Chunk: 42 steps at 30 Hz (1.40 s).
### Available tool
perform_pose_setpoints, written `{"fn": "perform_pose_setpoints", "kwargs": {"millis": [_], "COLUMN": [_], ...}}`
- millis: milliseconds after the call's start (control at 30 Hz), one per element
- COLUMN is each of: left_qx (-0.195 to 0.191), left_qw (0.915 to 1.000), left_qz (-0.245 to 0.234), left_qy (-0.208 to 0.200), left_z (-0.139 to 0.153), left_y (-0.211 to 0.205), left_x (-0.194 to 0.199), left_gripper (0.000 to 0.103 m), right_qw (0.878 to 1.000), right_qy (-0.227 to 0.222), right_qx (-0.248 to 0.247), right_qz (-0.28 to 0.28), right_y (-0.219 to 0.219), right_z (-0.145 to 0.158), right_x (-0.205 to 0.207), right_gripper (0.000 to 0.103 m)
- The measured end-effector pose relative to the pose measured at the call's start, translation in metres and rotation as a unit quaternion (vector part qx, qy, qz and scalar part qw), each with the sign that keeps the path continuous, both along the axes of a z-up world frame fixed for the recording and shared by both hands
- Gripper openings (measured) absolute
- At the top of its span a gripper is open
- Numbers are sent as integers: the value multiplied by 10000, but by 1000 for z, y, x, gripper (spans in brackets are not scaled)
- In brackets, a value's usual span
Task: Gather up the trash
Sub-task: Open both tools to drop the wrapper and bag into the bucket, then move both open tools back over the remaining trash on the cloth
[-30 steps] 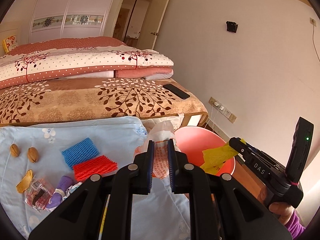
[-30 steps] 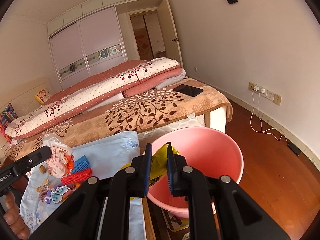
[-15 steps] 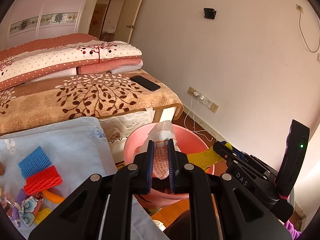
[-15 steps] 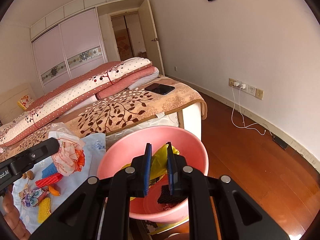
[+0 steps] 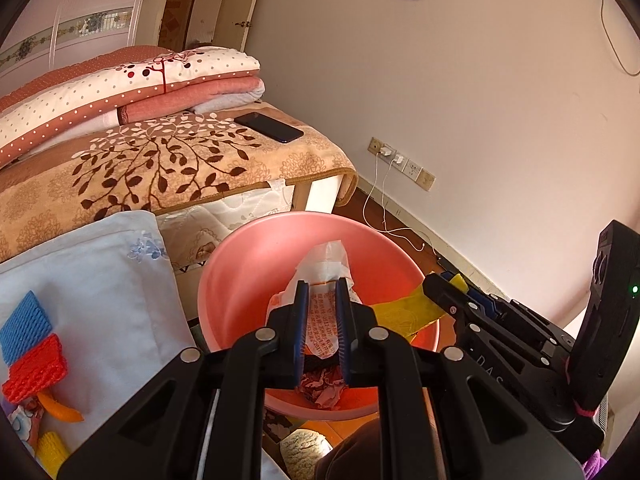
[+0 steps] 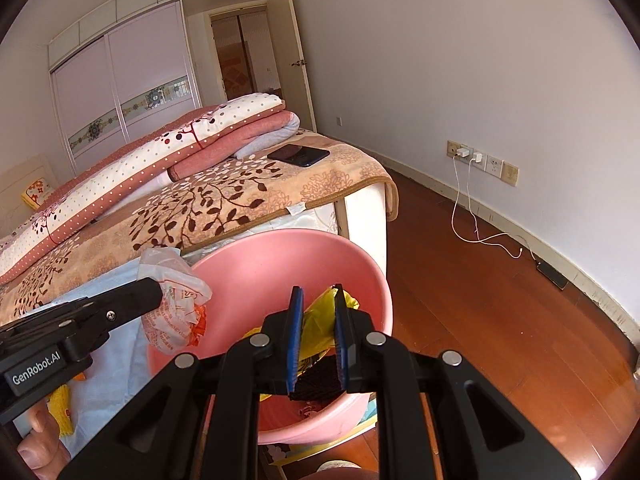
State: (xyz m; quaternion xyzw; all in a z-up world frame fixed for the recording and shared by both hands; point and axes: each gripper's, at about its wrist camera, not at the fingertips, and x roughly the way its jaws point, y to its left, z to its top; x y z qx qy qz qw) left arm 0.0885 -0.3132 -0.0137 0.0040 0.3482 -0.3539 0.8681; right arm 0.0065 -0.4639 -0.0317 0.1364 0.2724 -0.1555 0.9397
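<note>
Now everything is placed against the pink basin (image 5: 248,264), which sits on the wooden floor beside the foot of the bed (image 5: 168,168). Left of the basin lies a pale blue cloth (image 5: 100,280) with trash on it: a blue foam net (image 5: 24,326), a red foam net (image 5: 34,366) touching it, and an orange scrap (image 5: 60,410) just below. Over the basin's near left side, the left gripper (image 5: 322,320) has its jaws narrowed onto a crumpled white wrapper (image 5: 326,264) with red print (the paper sticks up above the fingertips and hangs down between the pads). Inside the basin, dark crumpled trash (image 5: 324,388) rests on the bottom. Over the basin's right side, the right gripper (image 6: 318,332) is pinched on a yellow bag (image 6: 320,320), whose loose end droops inside the rim. Beyond the basin, on the bed's leaf-patterned blanket, lies a dark phone (image 5: 268,126).
</note>
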Motion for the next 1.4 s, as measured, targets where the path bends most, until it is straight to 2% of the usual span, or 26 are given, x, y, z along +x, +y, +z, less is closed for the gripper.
{"fn": "perform_pose_setpoints", "kwargs": {"millis": [100, 233, 467, 533, 600, 1100, 1400], "left_qx": [58, 94, 75, 62, 46, -3, 175], "left_qw": [10000, 9997, 9994, 9994, 9994, 9987, 9964], "left_qz": [2, 81, 171, 178, 187, 504, 773], "left_qy": [66, 214, 301, 303, 293, 87, -297], "left_z": [-4, -8, -7, -6, -4, 16, 25], "left_y": [-2, -1, 4, 6, 8, 38, 68], "left_x": [3, 6, 7, 6, 4, -19, -43], "left_gripper": [16, 36, 37, 37, 37, 37, 37], "right_qw": [10000, 10000, 9999, 9999, 9999, 9991, 9976], "right_qy": [52, 84, 110, 79, 24, -250, -260], "right_qx": [18, 52, 87, 88, 82, 50, 80], "right_qz": [-11, -9, 34, 48, 68, 327, 631], "right_y": [-2, -2, -1, 0, 2, 25, 53], "right_z": [-5, -8, -8, -7, -5, 20, 25], "right_x": [3, 5, 7, 5, 3, -20, -38], "right_gripper": [14, 15, 21, 33, 37, 40, 41]}}
